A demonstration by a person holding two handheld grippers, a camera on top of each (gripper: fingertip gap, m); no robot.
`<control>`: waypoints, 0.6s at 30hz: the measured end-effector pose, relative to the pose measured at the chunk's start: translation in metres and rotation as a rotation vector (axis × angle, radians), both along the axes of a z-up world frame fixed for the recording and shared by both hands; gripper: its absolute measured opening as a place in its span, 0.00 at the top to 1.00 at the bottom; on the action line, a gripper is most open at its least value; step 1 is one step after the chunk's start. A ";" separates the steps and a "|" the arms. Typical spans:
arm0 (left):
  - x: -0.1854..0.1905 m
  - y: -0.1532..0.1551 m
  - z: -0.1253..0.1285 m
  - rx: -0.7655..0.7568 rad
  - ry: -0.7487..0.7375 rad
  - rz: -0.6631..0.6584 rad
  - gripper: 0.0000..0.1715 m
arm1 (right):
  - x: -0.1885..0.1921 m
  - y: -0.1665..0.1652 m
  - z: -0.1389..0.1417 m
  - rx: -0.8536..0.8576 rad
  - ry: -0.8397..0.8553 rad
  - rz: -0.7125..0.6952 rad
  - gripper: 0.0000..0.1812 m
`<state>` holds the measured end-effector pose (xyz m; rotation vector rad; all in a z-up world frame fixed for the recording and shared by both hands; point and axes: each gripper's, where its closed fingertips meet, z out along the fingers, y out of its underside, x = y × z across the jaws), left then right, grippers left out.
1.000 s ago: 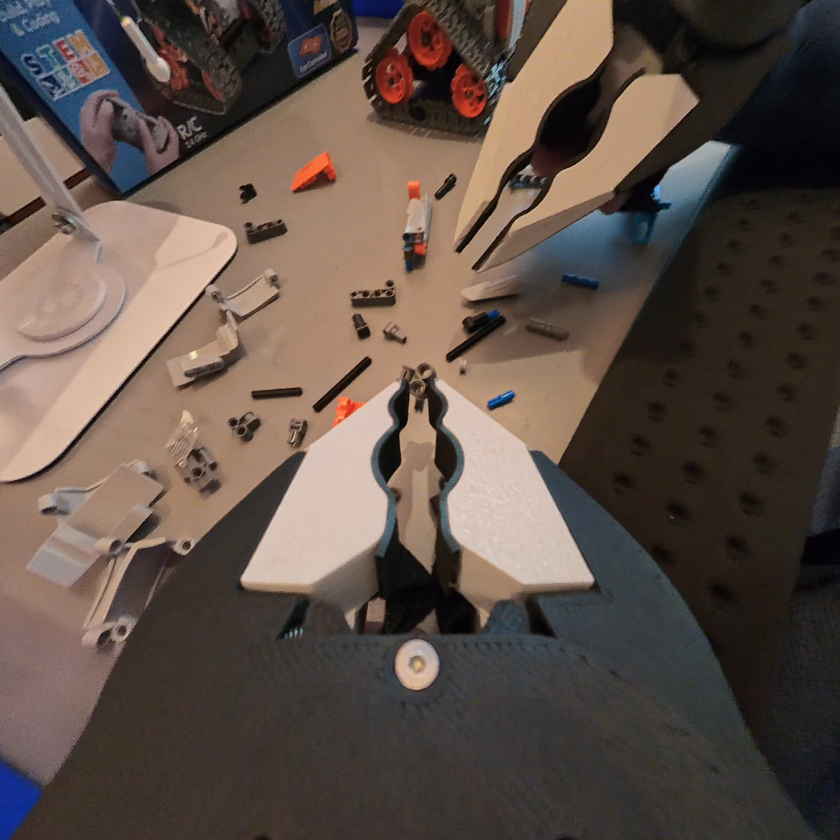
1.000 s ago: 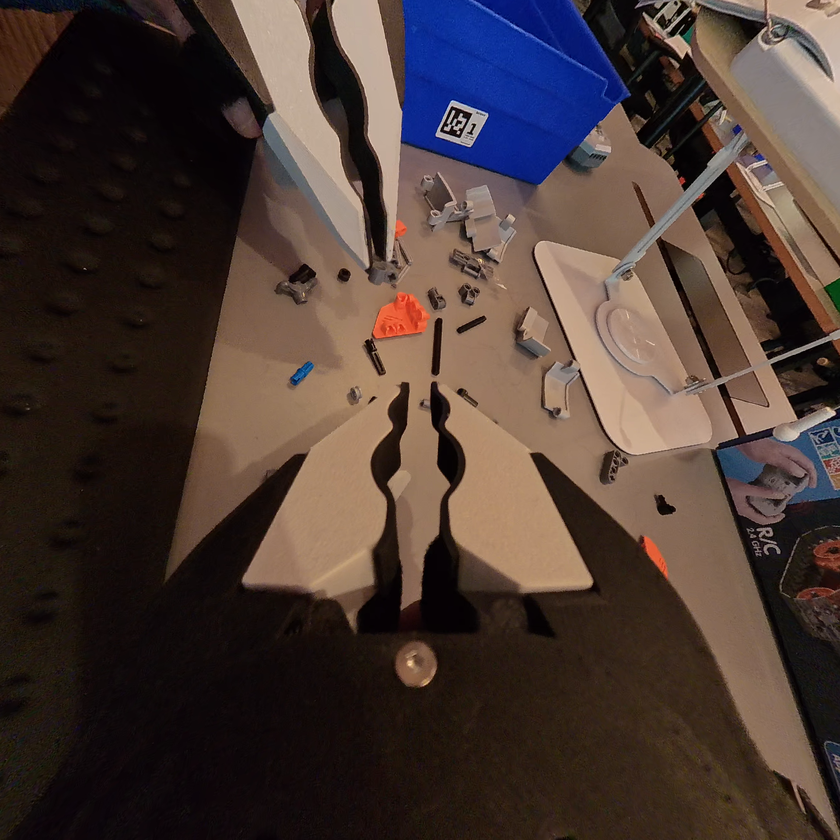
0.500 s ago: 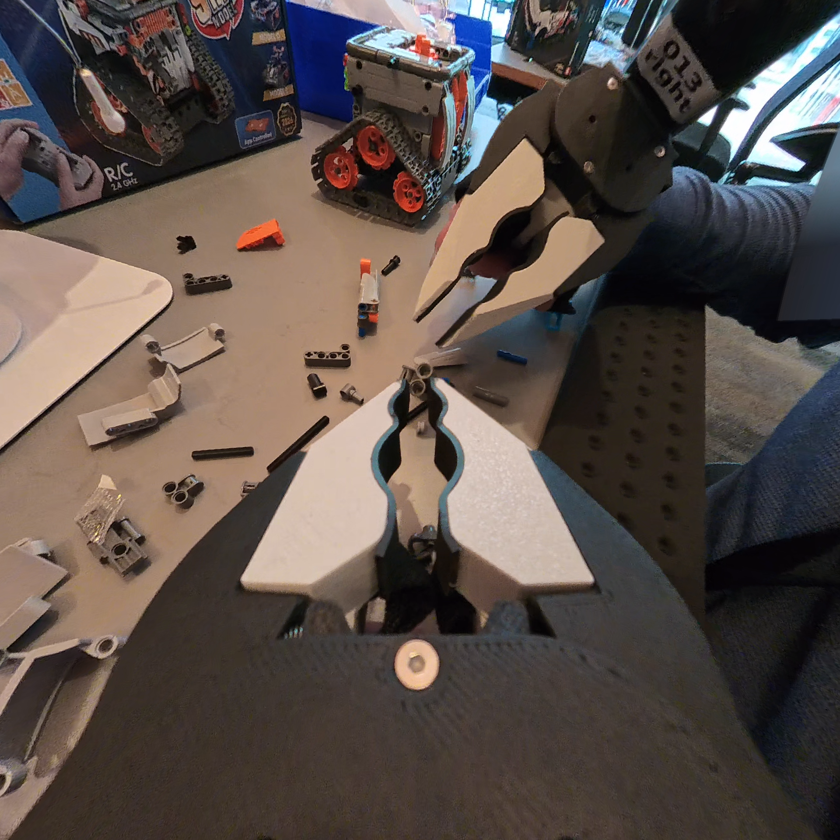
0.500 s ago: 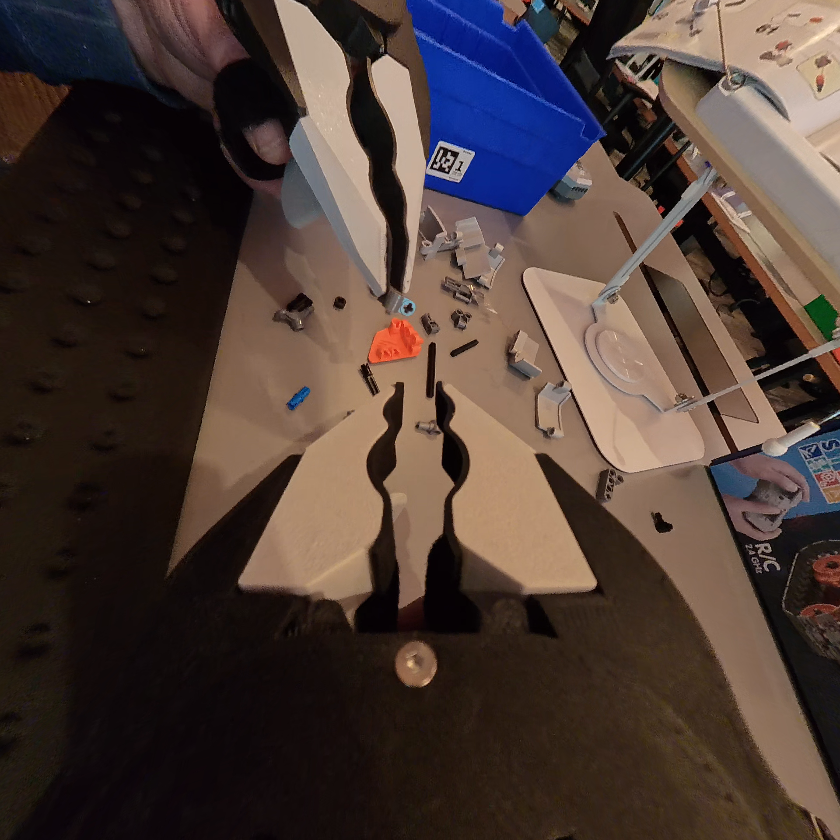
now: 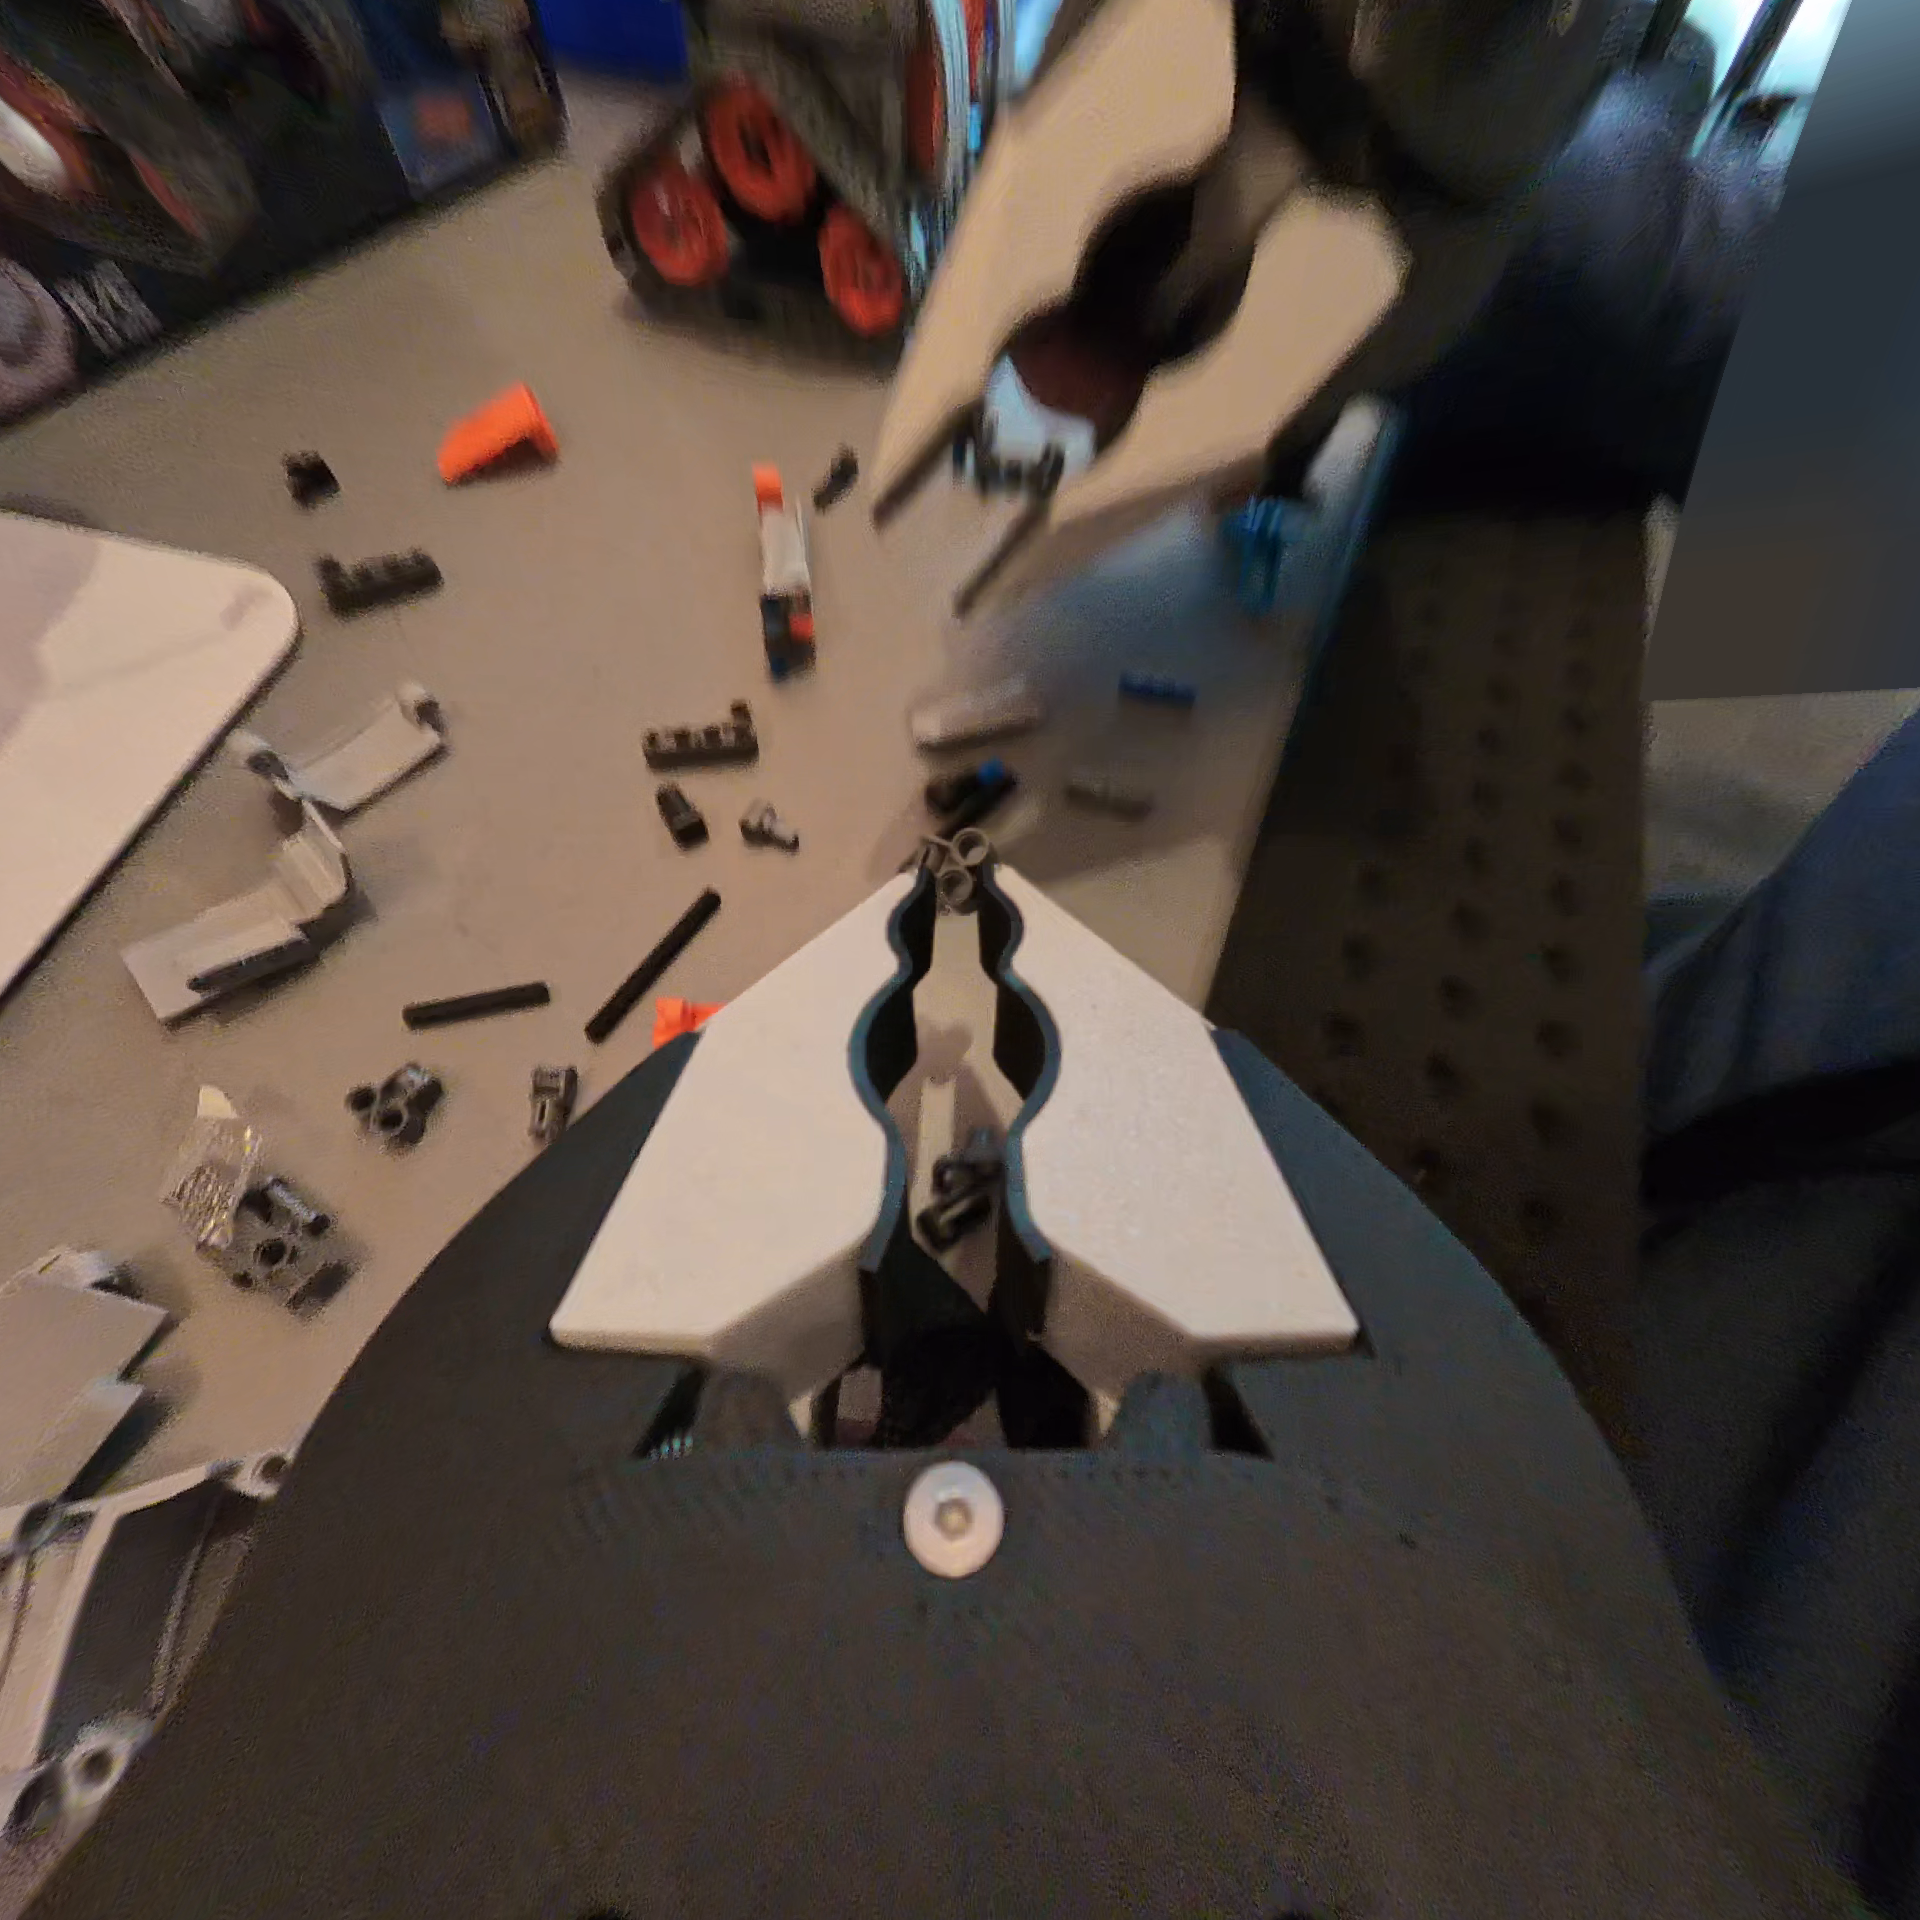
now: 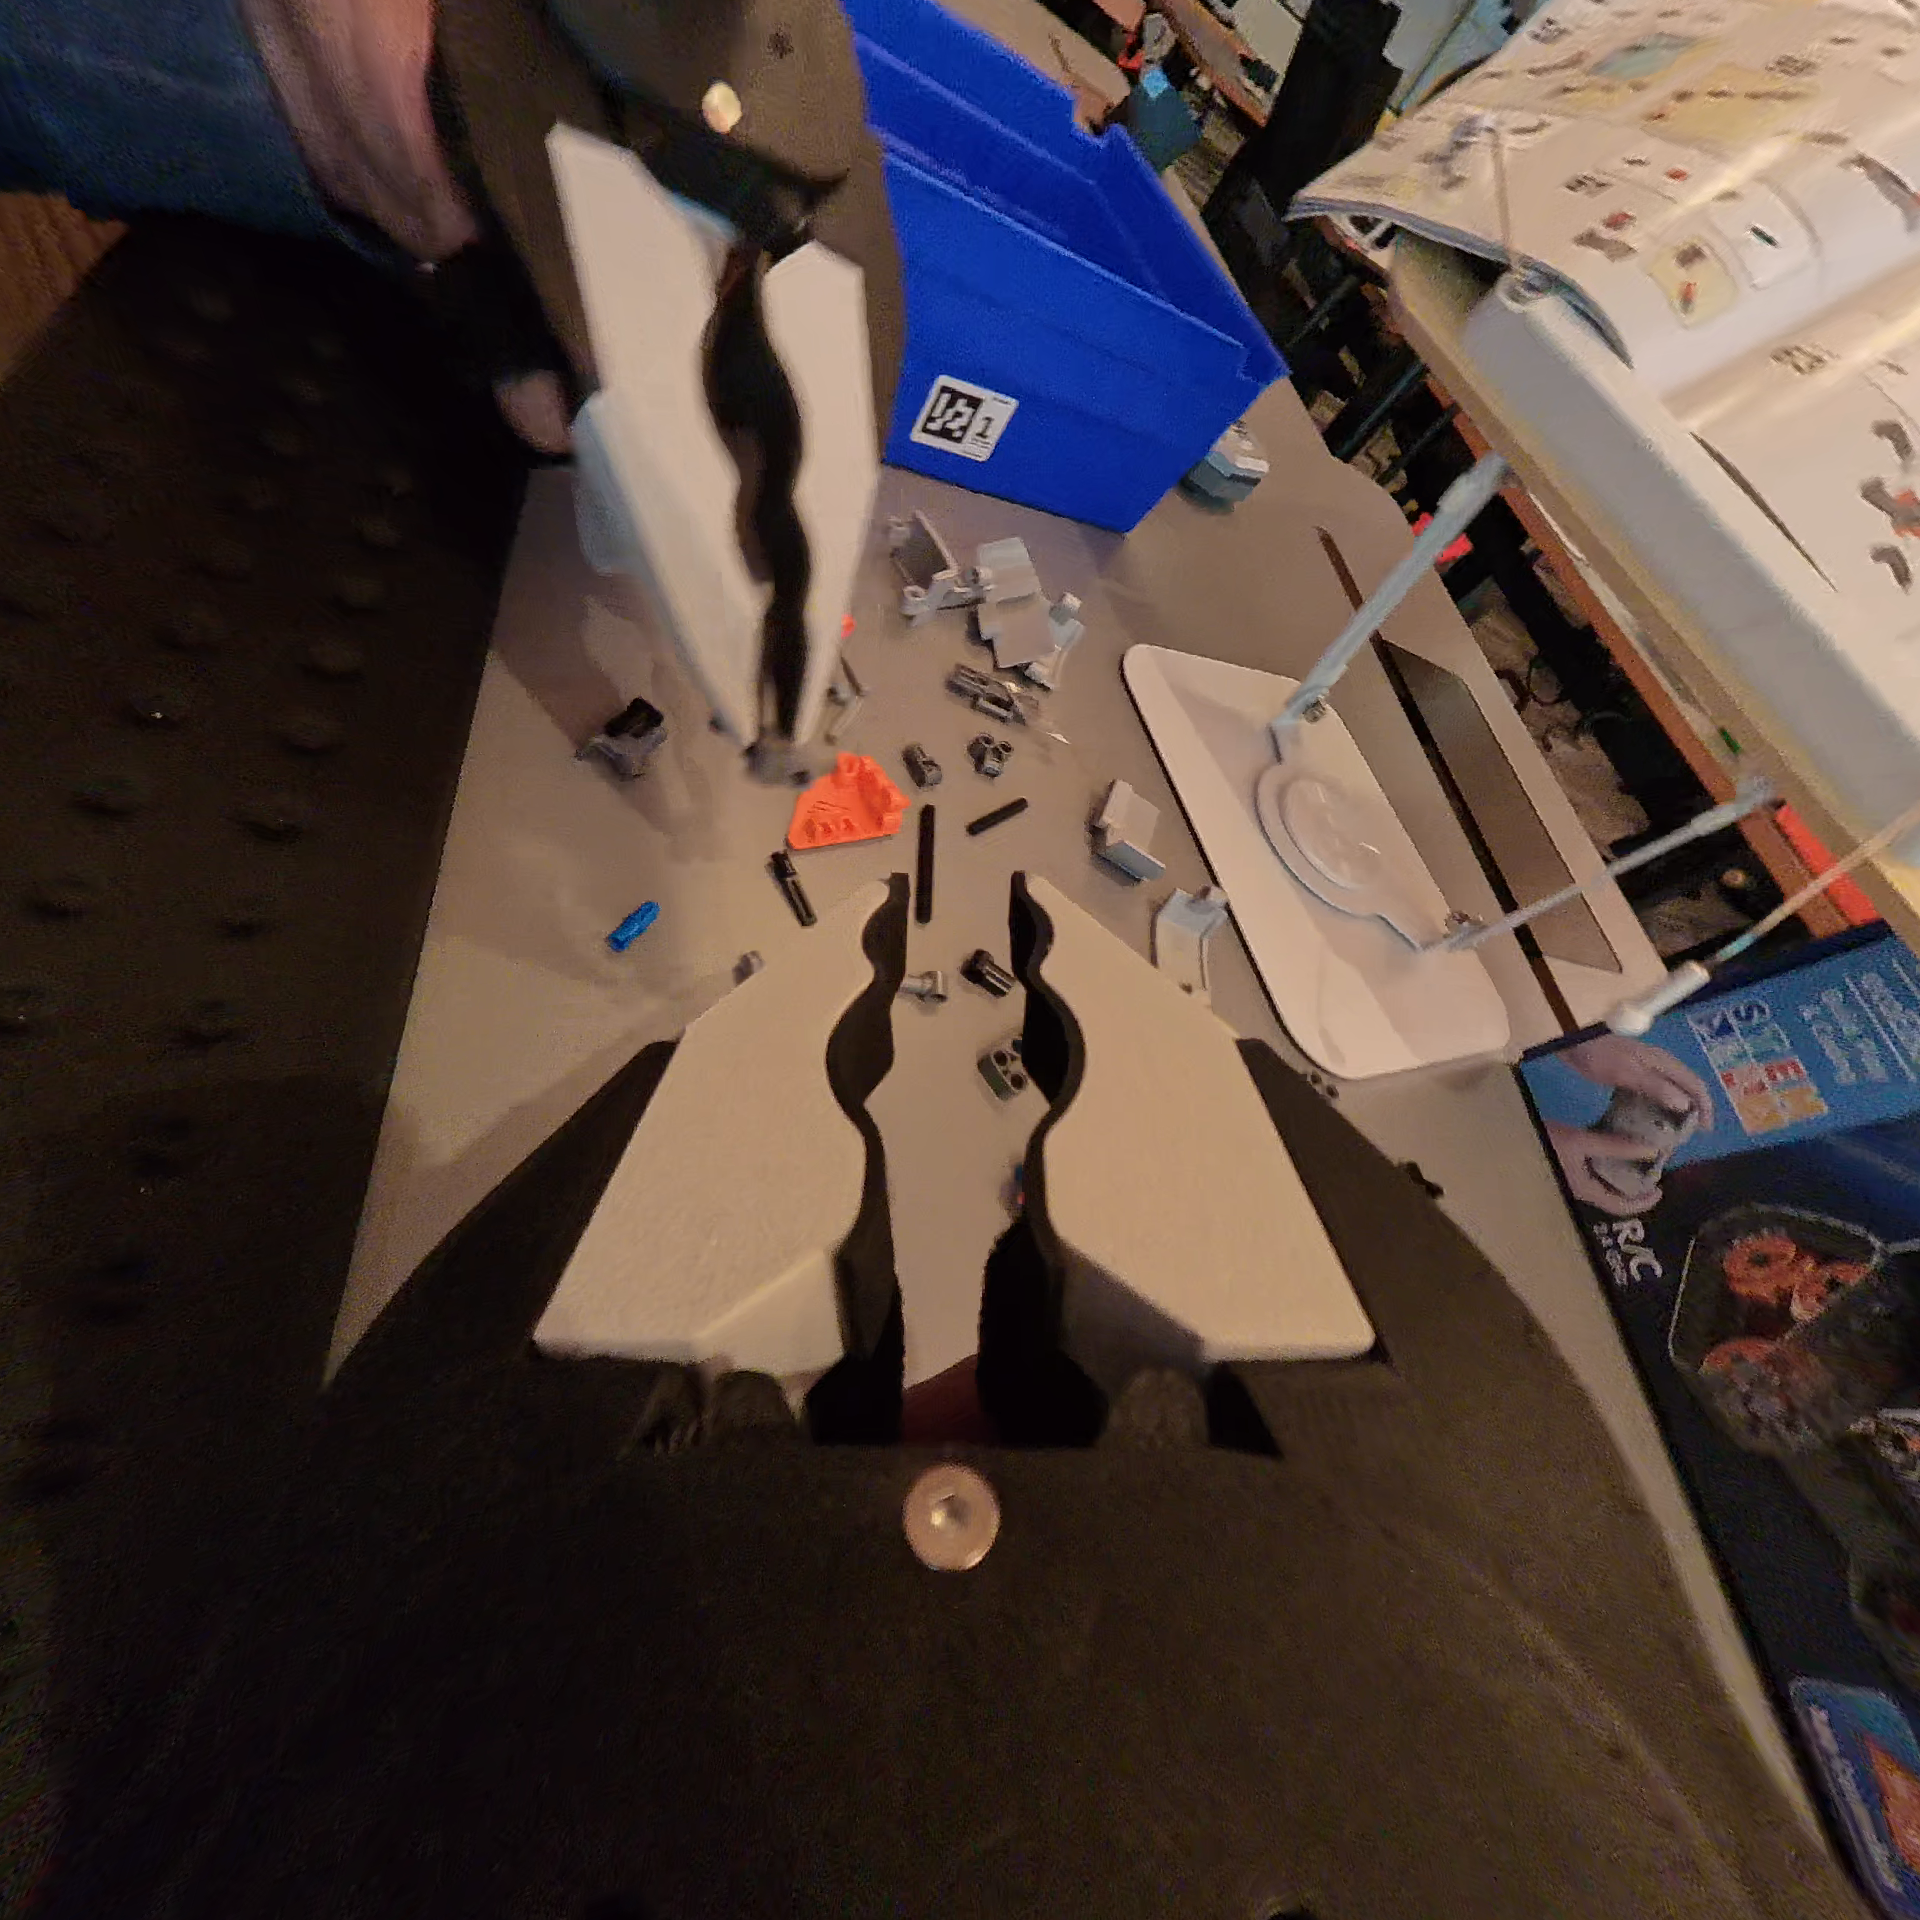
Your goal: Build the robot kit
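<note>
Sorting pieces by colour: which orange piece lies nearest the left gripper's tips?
The orange wedge beside the left gripper; the other orange bits in the left wrist view lie farther off.

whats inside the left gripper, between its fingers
The left gripper pinches a small grey connector piece at its fingertips. Farther back in the gap a small black piece shows. How the fingers bear on the connector is covered.

Left gripper [image 5: 956, 883] fingers: pale, grainy matt plastic; body black, finely ribbed.
Screw [image 5: 953, 1522]: shiny metal.
Table [image 5: 540, 665]: smooth, matt grey.
Blue bin [image 6: 1049, 312]: glossy plastic.
Tray [image 6: 1340, 997]: smooth white, slight sheen.
Orange piece [image 6: 847, 805]: bright moulded plastic.
Booklet [image 6: 1662, 156]: printed paper.
</note>
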<state>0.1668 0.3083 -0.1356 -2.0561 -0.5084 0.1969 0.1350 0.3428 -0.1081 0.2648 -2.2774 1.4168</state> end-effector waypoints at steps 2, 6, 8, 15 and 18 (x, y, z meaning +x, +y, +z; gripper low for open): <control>0.001 -0.005 -0.023 -0.173 0.035 -0.026 0.96 | -0.006 0.006 0.002 -0.002 -0.012 -0.024 0.92; 0.009 -0.002 -0.050 -0.349 0.064 -0.091 0.96 | -0.004 0.005 -0.006 0.035 -0.011 -0.014 0.92; 0.011 -0.002 -0.054 -0.366 0.068 -0.103 0.96 | -0.003 0.004 -0.012 0.061 0.000 -0.010 0.92; 0.001 -0.045 -0.015 -0.321 0.110 0.079 0.89 | -0.009 0.009 -0.011 0.063 -0.013 -0.034 0.92; -0.001 -0.064 -0.010 -0.336 0.113 0.174 0.88 | -0.017 0.015 -0.008 0.059 -0.007 -0.067 0.92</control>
